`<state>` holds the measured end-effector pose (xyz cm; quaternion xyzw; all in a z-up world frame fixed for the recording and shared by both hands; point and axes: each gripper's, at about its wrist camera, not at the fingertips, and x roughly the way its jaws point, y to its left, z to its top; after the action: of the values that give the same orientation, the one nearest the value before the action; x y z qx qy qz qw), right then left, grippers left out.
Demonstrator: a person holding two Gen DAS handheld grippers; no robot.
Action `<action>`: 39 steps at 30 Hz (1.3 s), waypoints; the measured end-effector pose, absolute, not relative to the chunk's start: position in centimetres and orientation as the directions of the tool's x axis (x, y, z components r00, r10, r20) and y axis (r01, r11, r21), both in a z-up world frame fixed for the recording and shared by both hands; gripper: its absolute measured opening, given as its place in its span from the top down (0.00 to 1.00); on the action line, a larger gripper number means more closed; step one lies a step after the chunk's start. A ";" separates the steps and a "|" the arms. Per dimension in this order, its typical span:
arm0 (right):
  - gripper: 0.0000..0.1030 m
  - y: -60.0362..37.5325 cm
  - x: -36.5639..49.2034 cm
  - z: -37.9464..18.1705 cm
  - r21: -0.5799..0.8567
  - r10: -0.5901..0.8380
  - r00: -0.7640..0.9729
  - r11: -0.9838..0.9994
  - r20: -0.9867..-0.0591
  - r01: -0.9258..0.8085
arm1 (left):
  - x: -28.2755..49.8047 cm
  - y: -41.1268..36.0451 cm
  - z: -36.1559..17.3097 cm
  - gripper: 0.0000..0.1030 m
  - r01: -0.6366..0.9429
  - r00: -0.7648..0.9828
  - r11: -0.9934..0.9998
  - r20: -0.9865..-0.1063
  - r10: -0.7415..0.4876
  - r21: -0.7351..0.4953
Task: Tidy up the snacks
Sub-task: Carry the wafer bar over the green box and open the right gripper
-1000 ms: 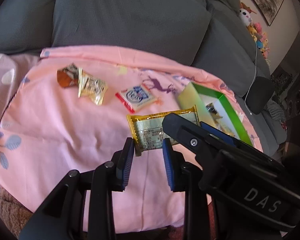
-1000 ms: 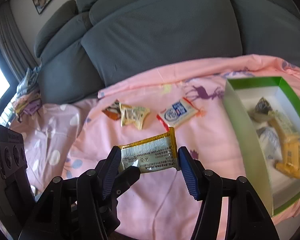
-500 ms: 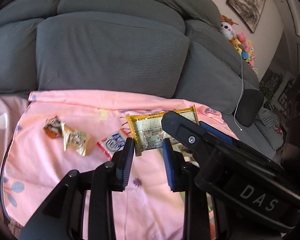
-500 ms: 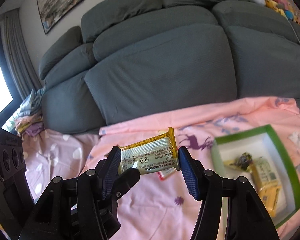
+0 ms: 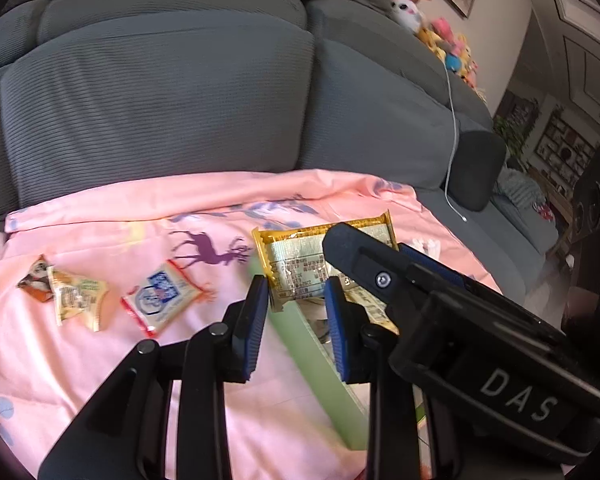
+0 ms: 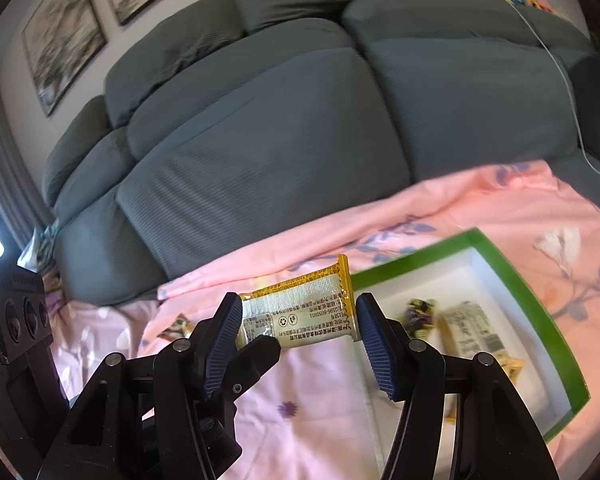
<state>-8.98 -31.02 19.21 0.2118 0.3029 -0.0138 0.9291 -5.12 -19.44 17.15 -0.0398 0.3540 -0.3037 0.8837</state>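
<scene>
The right gripper (image 6: 298, 334) has its fingers (image 6: 374, 350) pinching the yellow snack bar (image 6: 300, 310) by its two short ends, so the wrapper spans the gap crosswise, held up in the air over the near edge of the green box (image 6: 540, 312). The left gripper (image 5: 296, 320) hangs alongside with fingers (image 5: 256, 320) spread and nothing between them. Three small packets (image 5: 76, 300) lie on the pink sheet (image 5: 100, 360), left of the box.

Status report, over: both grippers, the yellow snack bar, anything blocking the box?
Right gripper shut on yellow snack bar. Left gripper open, unloaded. Bar near the green box edge. Nothing blocking.
</scene>
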 end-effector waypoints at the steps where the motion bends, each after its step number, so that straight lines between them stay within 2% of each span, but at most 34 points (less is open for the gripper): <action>1: 0.40 -31.6 -9.0 19.0 0.393 0.099 0.813 0.904 -0.574 0.167 | -5.0 -20.2 16.9 0.74 0.517 0.556 0.808 -0.607 -0.568 -0.282; 19: 0.40 -40.1 -10.2 14.6 0.469 0.028 0.759 0.801 -0.651 0.373 | -4.1 -29.1 13.8 0.74 0.619 0.393 0.728 -0.686 -0.612 -0.295; 39: 0.40 -43.9 -10.0 10.5 0.470 0.044 0.646 0.724 -0.762 0.505 | -3.3 -33.0 10.0 0.74 0.618 0.278 0.717 -0.764 -0.583 -0.323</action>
<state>-10.02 -43.88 10.52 0.3452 0.3974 -0.1375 0.8391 -3.26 -33.04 9.98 0.0187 0.4692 -0.3755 0.7991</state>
